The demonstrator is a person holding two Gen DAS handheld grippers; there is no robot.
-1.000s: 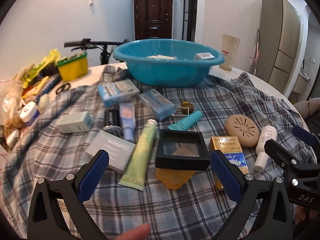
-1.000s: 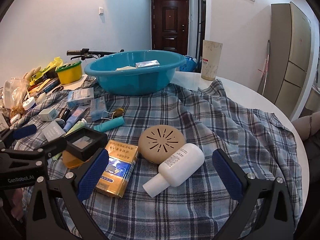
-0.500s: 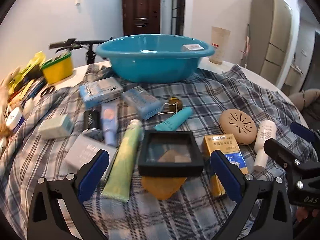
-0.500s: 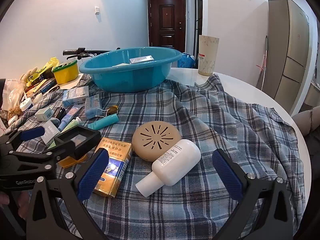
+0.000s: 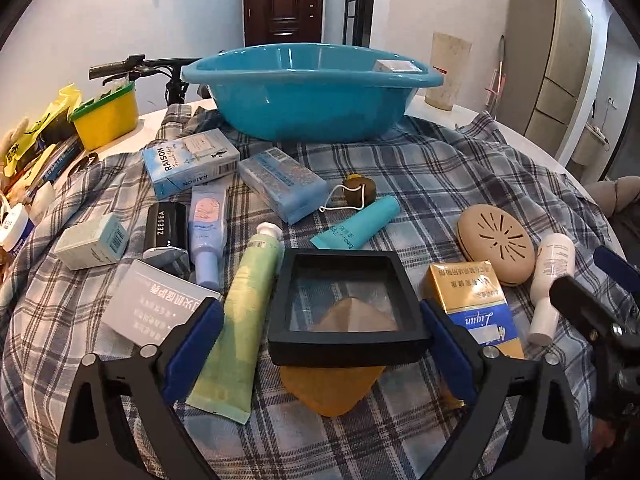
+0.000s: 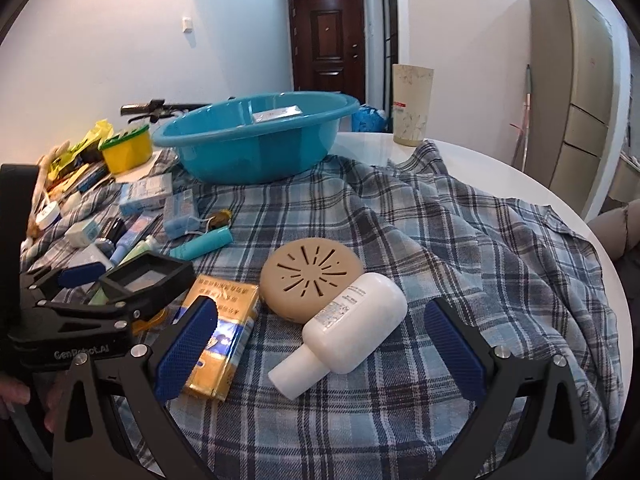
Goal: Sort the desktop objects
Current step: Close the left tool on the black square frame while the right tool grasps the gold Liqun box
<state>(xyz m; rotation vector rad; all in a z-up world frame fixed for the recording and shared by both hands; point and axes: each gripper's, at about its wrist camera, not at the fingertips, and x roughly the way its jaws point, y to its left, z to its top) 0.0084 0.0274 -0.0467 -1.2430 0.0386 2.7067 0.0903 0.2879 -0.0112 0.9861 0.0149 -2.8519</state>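
Two small boxes are sitting in the teal basin [image 5: 308, 100], while most items are lying on the plaid-covered tabletop [image 6: 460, 240] before it, both the left tool [image 5: 320, 344] and right tool [image 6: 320, 354] gaping wide, empty.

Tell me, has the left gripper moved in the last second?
Yes, the left gripper came forward toward the black box, which now fills more of the gap between its open fingers.

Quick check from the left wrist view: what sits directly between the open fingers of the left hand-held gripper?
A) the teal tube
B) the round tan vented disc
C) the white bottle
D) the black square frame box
D: the black square frame box lies between the blue pads of the left hand-held gripper, untouched, jaws wide open.
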